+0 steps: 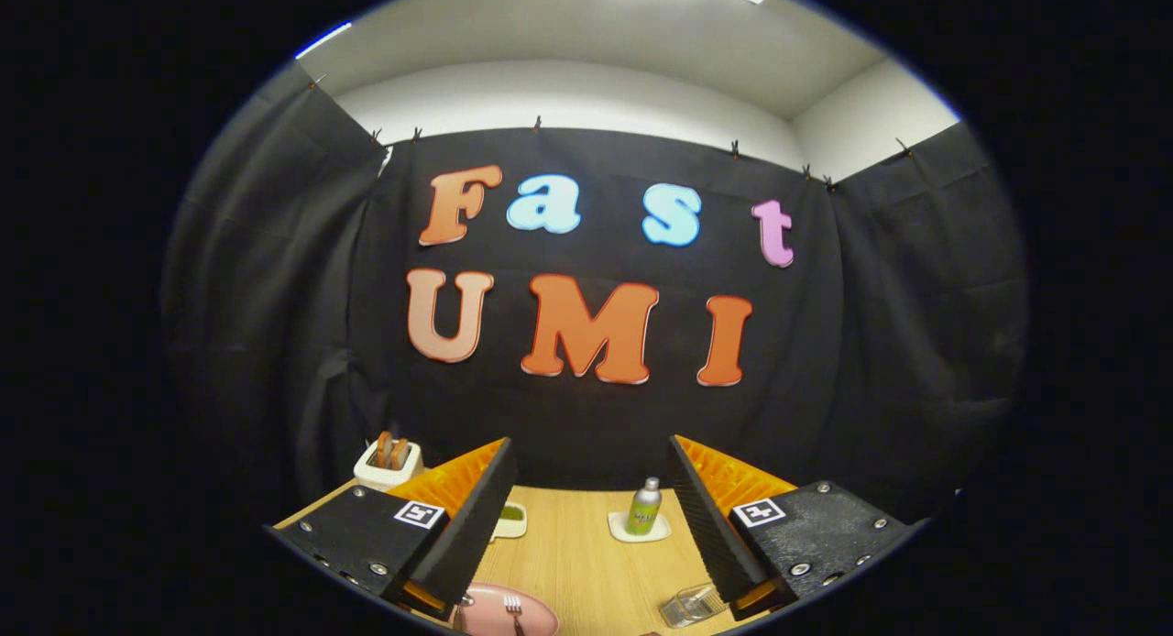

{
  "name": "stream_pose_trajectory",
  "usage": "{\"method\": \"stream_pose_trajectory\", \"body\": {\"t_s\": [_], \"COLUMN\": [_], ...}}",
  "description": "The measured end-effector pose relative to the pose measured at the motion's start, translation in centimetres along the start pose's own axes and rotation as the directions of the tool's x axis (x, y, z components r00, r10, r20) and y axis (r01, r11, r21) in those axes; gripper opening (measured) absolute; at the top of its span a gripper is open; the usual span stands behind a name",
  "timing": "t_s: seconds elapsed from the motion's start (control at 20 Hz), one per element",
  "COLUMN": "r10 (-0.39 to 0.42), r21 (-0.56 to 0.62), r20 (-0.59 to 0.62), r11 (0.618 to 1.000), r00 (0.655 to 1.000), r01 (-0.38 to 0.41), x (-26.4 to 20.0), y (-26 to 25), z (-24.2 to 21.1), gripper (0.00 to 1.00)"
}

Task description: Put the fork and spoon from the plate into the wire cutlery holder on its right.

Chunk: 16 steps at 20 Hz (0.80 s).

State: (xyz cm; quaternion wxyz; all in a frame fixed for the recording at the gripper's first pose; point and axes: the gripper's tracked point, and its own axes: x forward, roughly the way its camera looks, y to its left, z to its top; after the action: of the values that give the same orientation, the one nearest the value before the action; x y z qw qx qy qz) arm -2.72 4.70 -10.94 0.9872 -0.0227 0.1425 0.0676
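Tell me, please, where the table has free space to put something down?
Bare wood lies in the middle of the table, between the open gripper fingers: bordered by the bottle on its coaster beyond, the plate with the fork near, and the clear holder. Crowded: around the toaster and small dish.

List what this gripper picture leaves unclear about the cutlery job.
- Spoon: cannot be made out on the pink plate, which is partly hidden by a finger of the open gripper.
- Fork: handle cut off by the view's edge.
- Wire cutlery holder: small, distorted, partly behind the other finger; contents unclear.
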Motion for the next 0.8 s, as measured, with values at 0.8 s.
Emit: {"method": "stream_pose_trajectory", "body": {"t_s": [0.8], "r10": [0.206], "r21": [-0.041], "r20": [-0.604], "r11": [0.957], "r00": [0.770], "r01": [-0.288], "x": [-0.8], "y": [7.7], "z": [-24.9], "gripper": [0.87]}}
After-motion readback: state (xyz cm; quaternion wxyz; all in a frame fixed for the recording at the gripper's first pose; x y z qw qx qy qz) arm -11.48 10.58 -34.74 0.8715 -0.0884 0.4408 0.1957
